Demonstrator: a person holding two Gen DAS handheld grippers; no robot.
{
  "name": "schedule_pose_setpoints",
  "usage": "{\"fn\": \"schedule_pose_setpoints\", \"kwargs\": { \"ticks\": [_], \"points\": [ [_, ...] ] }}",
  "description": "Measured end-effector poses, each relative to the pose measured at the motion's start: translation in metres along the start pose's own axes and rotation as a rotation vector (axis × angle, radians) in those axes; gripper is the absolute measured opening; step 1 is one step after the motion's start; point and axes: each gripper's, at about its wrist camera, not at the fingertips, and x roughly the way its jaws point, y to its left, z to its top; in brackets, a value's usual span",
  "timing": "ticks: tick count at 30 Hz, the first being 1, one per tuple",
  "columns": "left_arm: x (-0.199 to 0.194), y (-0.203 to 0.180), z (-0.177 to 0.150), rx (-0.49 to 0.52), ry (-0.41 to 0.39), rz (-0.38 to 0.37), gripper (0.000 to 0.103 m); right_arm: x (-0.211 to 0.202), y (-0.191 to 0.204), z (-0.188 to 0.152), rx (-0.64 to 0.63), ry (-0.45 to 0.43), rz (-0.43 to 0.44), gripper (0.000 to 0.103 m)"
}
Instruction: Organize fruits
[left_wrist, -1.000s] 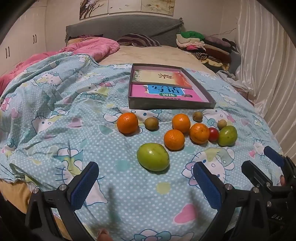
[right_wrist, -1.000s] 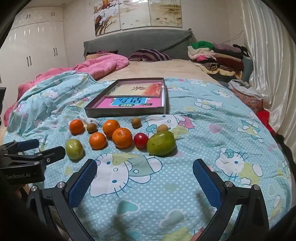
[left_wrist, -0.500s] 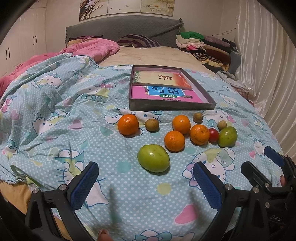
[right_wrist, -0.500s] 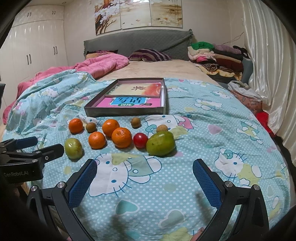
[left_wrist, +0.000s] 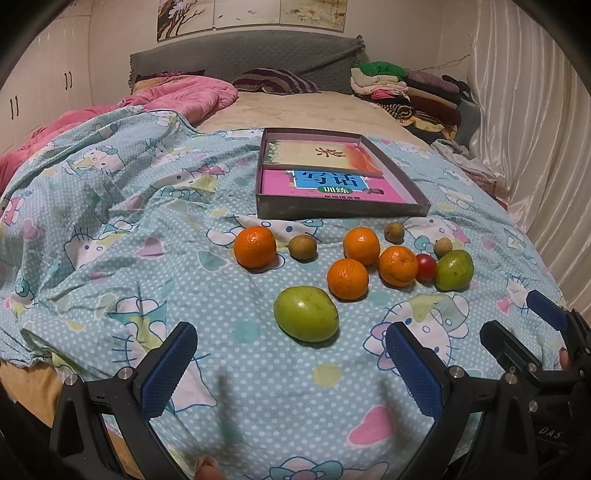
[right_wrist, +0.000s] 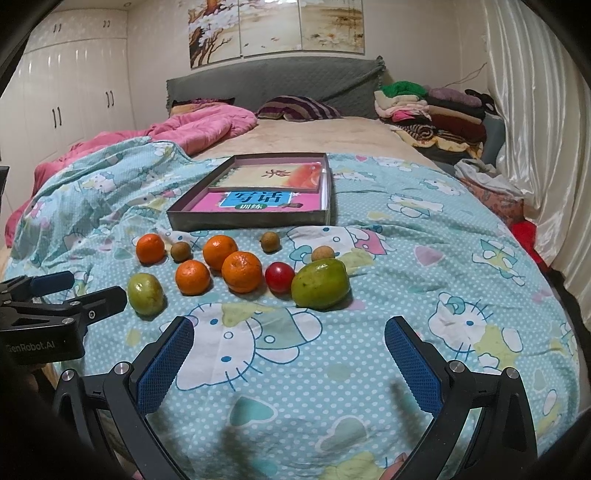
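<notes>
- On the blue cartoon-print quilt (left_wrist: 110, 229) lie 10 fruits: 4 oranges, 2 green fruits, 3 small brown fruits and 1 small red fruit (left_wrist: 426, 267).
- The 4 oranges: the left orange (left_wrist: 255, 246) lies apart, and the other 3 cluster to its right – the far orange (left_wrist: 361, 246), the near orange (left_wrist: 347, 278) and the right orange (left_wrist: 398, 266), which touches the red fruit.
- The 2 green fruits: the big green fruit (left_wrist: 306, 313) is nearest the left gripper (left_wrist: 290, 363), and the right green fruit (left_wrist: 454, 270) lies at the right end of the row, just beside the red fruit.
- The 3 brown fruits: 1 (left_wrist: 302, 247) lies between the left and far oranges, 1 (left_wrist: 394, 232) is nearest the tray, and 1 (left_wrist: 443, 247) lies just behind the right green fruit.
- The left gripper hovers over the quilt with its blue pads spread wide and nothing between them; the right gripper (right_wrist: 288, 360) is likewise spread wide and empty.
- Compared with 1 second ago, both views show the fruit in almost the same places; no fruit has moved, and both grippers remain agape.
- Beyond the fruit, 1 shallow grey tray (left_wrist: 340, 212) holds 2 books, a pink one near and a pale one far.
- Further off are a pink blanket (left_wrist: 177, 99), a striped pillow (left_wrist: 277, 81), a pile of folded clothes (left_wrist: 406, 92) at far right and a pale curtain (left_wrist: 535, 147) along the right.
- Nothing lies between either gripper and the fruit.
</notes>
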Motion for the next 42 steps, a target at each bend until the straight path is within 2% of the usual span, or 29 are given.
{"fn": "schedule_pose_setpoints", "kwargs": {
  "ticks": [25,36,42],
  "points": [
    [0.010,0.005,-0.002,-0.004,0.019,0.001,0.103,0.008,-0.004,-0.001,0.011,0.012,-0.001,0.103],
    [0.027,0.019,0.007,-0.019,0.067,-0.064,0.102,0.035,-0.020,0.012,-0.005,0.046,-0.038,0.103],
    [0.037,0.003,0.014,0.051,0.076,-0.082,0.092,0.065,-0.031,0.022,-0.046,0.098,-0.076,0.103]
  ]
}}
